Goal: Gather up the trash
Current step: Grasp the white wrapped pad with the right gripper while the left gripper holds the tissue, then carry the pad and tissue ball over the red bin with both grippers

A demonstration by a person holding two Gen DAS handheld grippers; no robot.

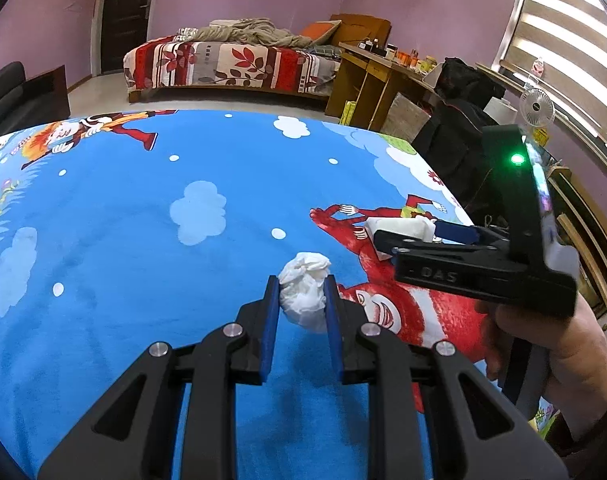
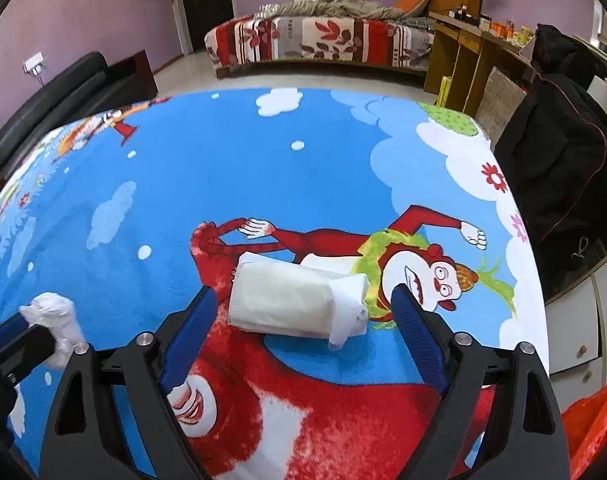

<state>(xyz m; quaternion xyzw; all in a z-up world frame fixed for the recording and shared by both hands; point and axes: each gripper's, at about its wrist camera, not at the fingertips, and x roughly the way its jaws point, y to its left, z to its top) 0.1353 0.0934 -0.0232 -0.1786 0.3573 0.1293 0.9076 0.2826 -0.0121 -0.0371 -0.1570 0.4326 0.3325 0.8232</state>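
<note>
The left gripper (image 1: 302,292) is closed on a crumpled white tissue ball (image 1: 303,294), and its two blue pads (image 1: 269,320) press the ball from both sides. From the left wrist view it is hard to tell whether the ball touches the blue cartoon blanket (image 1: 143,208) or hangs above it. The right wrist view shows the same ball (image 2: 57,322) at its left edge, between the blue pads of the left gripper.

The right gripper (image 2: 307,316) stands wide, with nothing pressed between its pads. A soft pack of tissues (image 2: 291,300) lies on the blanket between its fingers (image 2: 417,338) and a little ahead of them, on the red monkey drawing (image 2: 423,268). The pads do not touch the pack. In the left wrist view this pack (image 1: 399,230) is mostly hidden behind the right gripper (image 1: 387,240), and only a white part shows.

Only the left wrist view shows the person's hand (image 1: 543,344) that holds the right gripper, a green light (image 1: 517,159) on the device, and a window blind (image 1: 575,20). Only the right wrist view shows an orange plastic bag (image 2: 591,416) at the lower right edge, beside the blanket. Both views show a bed (image 1: 231,64) by the far wall.
</note>
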